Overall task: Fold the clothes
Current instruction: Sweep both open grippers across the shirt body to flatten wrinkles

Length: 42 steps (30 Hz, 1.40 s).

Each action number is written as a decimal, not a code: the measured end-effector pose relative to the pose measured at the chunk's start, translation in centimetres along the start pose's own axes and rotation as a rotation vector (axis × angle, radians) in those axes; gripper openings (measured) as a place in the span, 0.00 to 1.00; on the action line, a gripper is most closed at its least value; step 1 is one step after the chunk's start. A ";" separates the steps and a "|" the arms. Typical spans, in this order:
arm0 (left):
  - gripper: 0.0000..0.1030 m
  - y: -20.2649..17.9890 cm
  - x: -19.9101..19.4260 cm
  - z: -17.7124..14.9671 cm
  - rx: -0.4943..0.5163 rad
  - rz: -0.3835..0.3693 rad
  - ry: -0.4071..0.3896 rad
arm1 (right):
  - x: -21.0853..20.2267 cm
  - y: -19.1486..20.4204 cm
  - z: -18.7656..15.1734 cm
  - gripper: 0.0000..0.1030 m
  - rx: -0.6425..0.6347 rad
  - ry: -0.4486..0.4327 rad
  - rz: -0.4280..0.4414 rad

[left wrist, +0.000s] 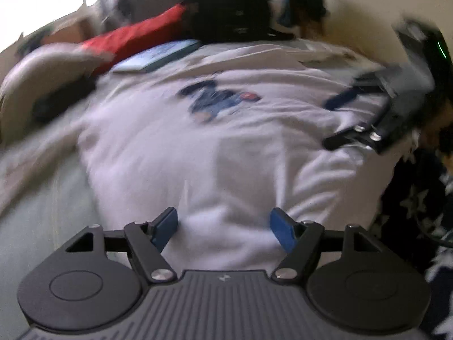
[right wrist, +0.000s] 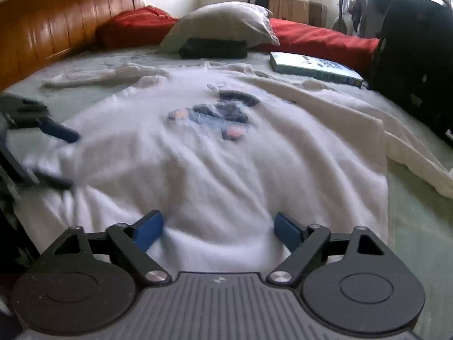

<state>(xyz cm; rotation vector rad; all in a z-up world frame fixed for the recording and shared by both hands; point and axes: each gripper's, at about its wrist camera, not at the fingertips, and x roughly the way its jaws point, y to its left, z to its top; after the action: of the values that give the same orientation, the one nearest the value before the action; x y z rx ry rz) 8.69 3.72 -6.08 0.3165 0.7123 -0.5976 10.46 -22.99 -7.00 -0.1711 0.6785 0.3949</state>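
A white long-sleeved shirt with a dark blue print on its chest lies spread flat on the bed, rumpled near its hem. One sleeve stretches out to the far left, the other trails off to the right. My left gripper stands open low over the hem, white cloth lying between its blue pads without being pinched. My right gripper is also open over the hem, its pads apart around a fold of the cloth. Each gripper shows in the other's view, the left and the right, at the shirt's side edges.
The bed has a pale green sheet and a wooden headboard. Beyond the shirt lie a pillow, a black pouch, a red blanket and a book. A black bag stands at the right.
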 end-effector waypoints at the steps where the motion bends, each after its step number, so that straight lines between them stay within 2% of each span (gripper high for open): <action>1: 0.71 0.1 -0.7 -0.8 -0.016 0.011 -0.003 | -0.7 -0.2 -1.0 1.00 -0.008 -0.006 -0.001; 3: 0.72 0.3 -1.9 -2.1 -0.048 0.021 -0.003 | -2.0 -1.1 -2.6 1.00 0.019 -0.004 0.006; 6: 0.72 0.2 -3.2 -1.7 -0.068 0.023 0.012 | -3.8 -2.5 -3.3 1.00 0.075 0.003 0.022; 8: 0.72 0.0 -3.5 0.1 -0.056 0.028 0.008 | -4.8 -3.0 -2.6 1.00 0.094 0.014 0.022; 12: 0.76 -0.4 -2.1 5.4 -0.015 0.062 -0.083 | -5.1 -3.5 1.4 1.00 0.029 -0.086 -0.028; 14: 0.76 -0.4 -0.6 7.9 -0.014 0.077 -0.116 | -2.9 -4.5 3.9 1.00 0.022 -0.104 -0.016; 16: 0.76 -0.1 1.8 9.8 -0.059 0.064 -0.107 | -0.2 -5.8 6.2 1.00 0.036 -0.103 0.005; 18: 0.76 0.5 4.4 10.6 -0.137 0.068 -0.070 | 3.1 -7.9 8.0 1.00 0.092 -0.067 0.007; 21: 0.76 1.4 7.0 9.3 -0.228 0.031 -0.001 | 6.7 -11.6 8.6 1.00 0.190 -0.002 0.035; 22: 0.76 1.6 7.3 8.5 -0.228 0.041 0.015 | 7.9 -12.9 8.5 1.00 0.223 0.020 0.034; 23: 0.76 1.7 7.4 7.6 -0.226 0.054 0.031 | 8.4 -13.9 8.3 1.00 0.214 0.026 -0.005; 25: 0.77 1.7 6.7 6.7 -0.196 0.051 0.005 | 9.3 -15.9 7.9 0.99 0.197 0.038 -0.080; 27: 0.79 2.3 6.5 6.6 -0.206 0.064 0.022 | 9.8 -17.5 8.5 0.99 0.234 0.047 -0.033; 31: 0.79 3.5 7.3 8.1 -0.223 0.122 0.053 | 10.6 -16.6 10.2 0.99 0.161 0.086 -0.099; 34: 0.77 3.0 5.7 8.6 -0.214 0.146 0.032 | 8.8 -15.3 10.8 0.99 0.166 0.103 -0.150; 36: 0.79 1.9 4.2 8.3 -0.173 0.122 0.006 | 6.5 -13.4 10.9 1.00 0.163 0.077 -0.133; 38: 0.80 0.7 3.1 7.7 -0.126 0.110 -0.005 | 4.0 -10.9 9.8 1.00 0.122 0.057 -0.072; 39: 0.80 0.1 2.7 7.2 -0.106 0.117 0.002 | 2.8 -9.6 9.2 1.00 0.102 0.047 -0.042; 42: 0.80 -1.1 2.5 5.1 -0.087 0.126 0.053 | 1.4 -5.7 6.4 1.00 0.054 0.076 -0.027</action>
<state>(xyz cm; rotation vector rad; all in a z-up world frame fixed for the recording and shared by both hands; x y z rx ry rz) 12.12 -0.54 -4.22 0.2952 0.7617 -0.4392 17.52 -25.99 -2.84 -0.1442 0.7601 0.3451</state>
